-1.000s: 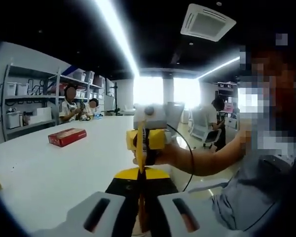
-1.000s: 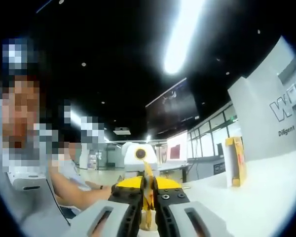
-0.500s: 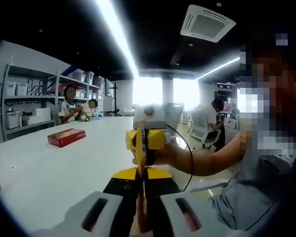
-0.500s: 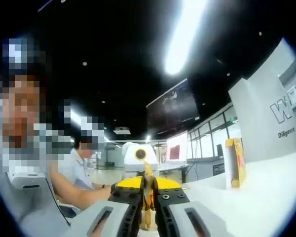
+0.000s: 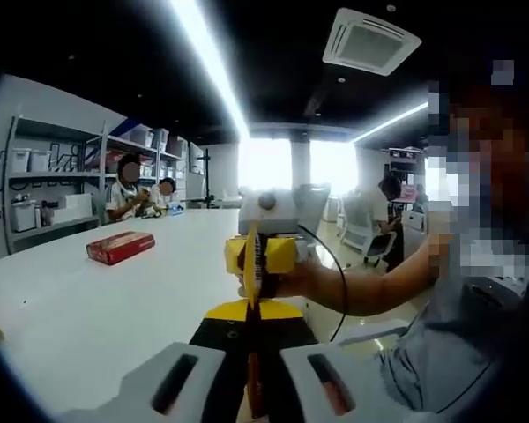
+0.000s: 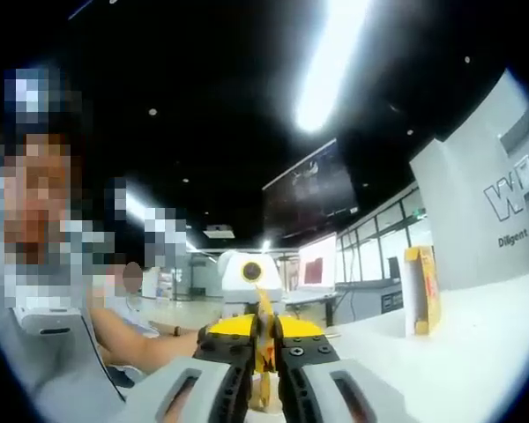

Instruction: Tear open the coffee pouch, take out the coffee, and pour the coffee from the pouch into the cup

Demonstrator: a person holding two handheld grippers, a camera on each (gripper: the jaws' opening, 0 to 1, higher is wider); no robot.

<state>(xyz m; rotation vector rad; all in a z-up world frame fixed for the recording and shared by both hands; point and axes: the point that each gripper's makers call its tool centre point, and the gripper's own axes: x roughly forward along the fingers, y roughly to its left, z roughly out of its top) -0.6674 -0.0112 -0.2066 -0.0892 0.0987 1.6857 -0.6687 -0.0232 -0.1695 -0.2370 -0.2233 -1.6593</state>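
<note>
The coffee pouch (image 5: 251, 264) shows edge-on as a thin yellow-orange strip held up in the air between both grippers. My left gripper (image 5: 251, 310) is shut on its near end. The right gripper (image 5: 259, 253), with yellow jaws and a person's hand behind it, faces me and is shut on the far end. In the right gripper view the same pouch (image 6: 264, 310) rises as a narrow strip from my right gripper (image 6: 263, 328). The left gripper (image 6: 257, 302) stands just beyond it. Both hold the pouch above the edge of the white table (image 5: 88, 308).
A red box (image 5: 119, 246) lies on the table to the left. A yellow carton (image 6: 421, 289) stands upright on the table to the right. Shelves (image 5: 44, 189) with bins line the wall, with seated people (image 5: 128, 187) beside them. The person's arm (image 5: 379, 282) reaches in from the right.
Both grippers and the pouch keep the same pose. In the right gripper view a person in the background has moved from behind the left gripper.
</note>
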